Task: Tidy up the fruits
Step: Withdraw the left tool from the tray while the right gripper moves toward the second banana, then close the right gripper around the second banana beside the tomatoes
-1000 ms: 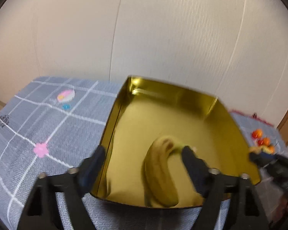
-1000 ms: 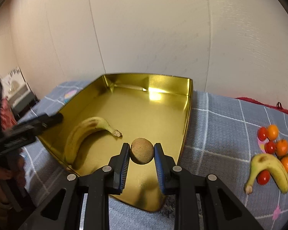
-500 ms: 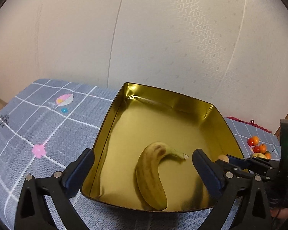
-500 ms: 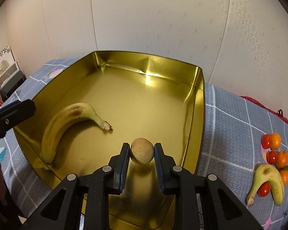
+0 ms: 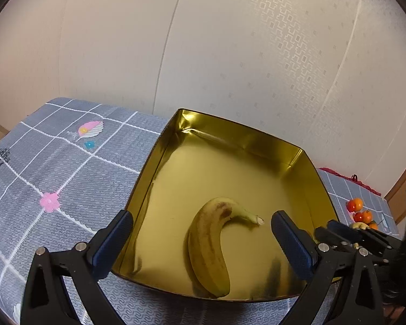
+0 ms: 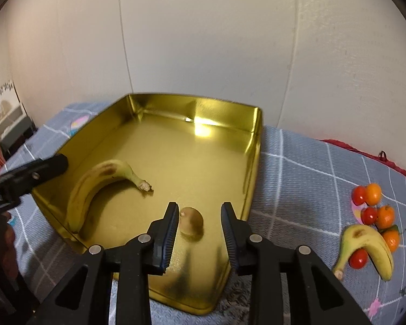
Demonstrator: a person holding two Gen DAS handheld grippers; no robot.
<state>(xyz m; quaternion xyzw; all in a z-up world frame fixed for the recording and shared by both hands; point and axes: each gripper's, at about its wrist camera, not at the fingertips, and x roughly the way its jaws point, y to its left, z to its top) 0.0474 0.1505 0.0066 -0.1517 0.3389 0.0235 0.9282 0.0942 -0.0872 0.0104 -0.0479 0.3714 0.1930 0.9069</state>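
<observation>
While the right claw's jaws are opening, the scene reads as follows.

Right gripper (image 6: 199, 233): jaws parting to a narrow gap; the kiwi sits between them, clear of both pads, holding nothing.
Kiwi (image 6: 191, 220): brown, round, resting on the tray floor at about 6 o'clock of the tray in the right wrist view, near the front wall.
Left gripper (image 5: 201, 239): jaws spread wide, empty, straddling the tray's near left corner.
Banana in tray (image 5: 209, 246): lying flat on the floor, stem toward 2 o'clock in the left wrist view; touched by neither claw.
Gold tray (image 6: 253, 146): shallow and shiny, on the grey checked cloth (image 6: 305, 178).
Loose fruit: second banana (image 6: 370, 246) with small red and orange fruits (image 6: 376, 208), on the cloth at 3 o'clock of the tray, well apart from it.
</observation>
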